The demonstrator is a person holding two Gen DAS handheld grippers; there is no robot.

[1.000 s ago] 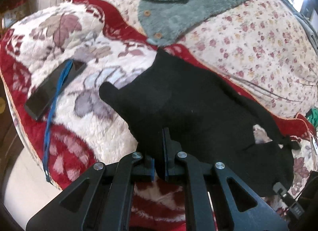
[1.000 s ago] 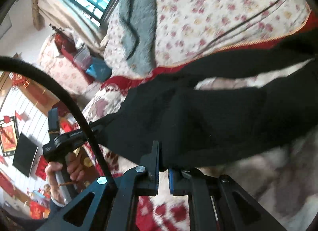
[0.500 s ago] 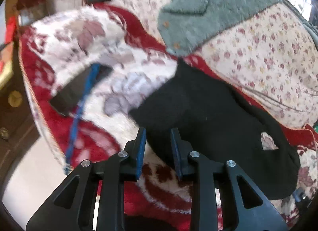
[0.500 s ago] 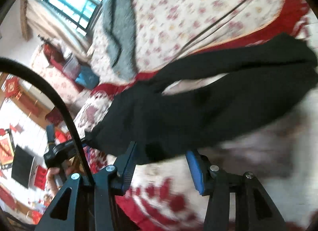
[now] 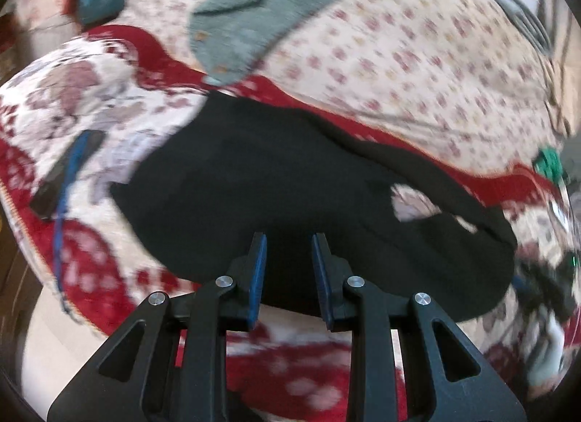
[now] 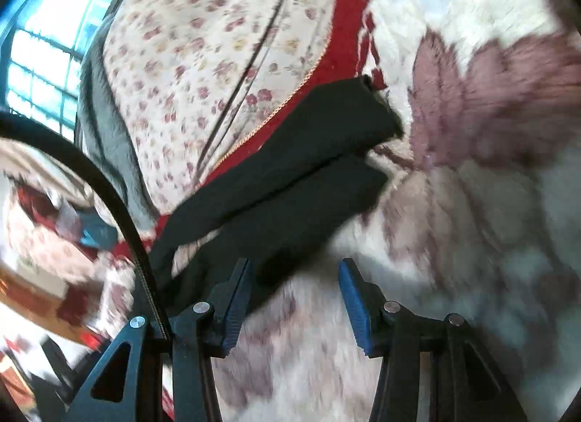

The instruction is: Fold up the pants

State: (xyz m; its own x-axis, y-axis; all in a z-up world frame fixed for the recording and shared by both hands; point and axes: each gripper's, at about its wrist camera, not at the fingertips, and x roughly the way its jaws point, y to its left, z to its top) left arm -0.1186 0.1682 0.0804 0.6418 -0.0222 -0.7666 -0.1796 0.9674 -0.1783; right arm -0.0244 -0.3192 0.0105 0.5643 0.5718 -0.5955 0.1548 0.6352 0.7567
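The black pants (image 5: 276,182) lie spread on a red and white floral blanket (image 5: 72,109), legs running to the right. My left gripper (image 5: 288,244) is open and empty, its fingertips just over the pants' near edge. In the right wrist view the two pant legs (image 6: 301,167) lie side by side, ends pointing up right. My right gripper (image 6: 294,267) is wide open and empty; its left finger (image 6: 238,287) sits beside the near leg's edge, its right finger over the blanket.
A grey-green fleece garment (image 5: 268,4) lies on a cream floral quilt (image 5: 417,51) behind the pants. A black flat object with a blue strap (image 5: 67,171) lies on the blanket at left. The bed edge (image 5: 47,320) drops off at bottom left.
Both grippers were shut on the pants' edge one second ago; both have opened and let go. The pants now lie flat. The right gripper has swung toward the leg ends.
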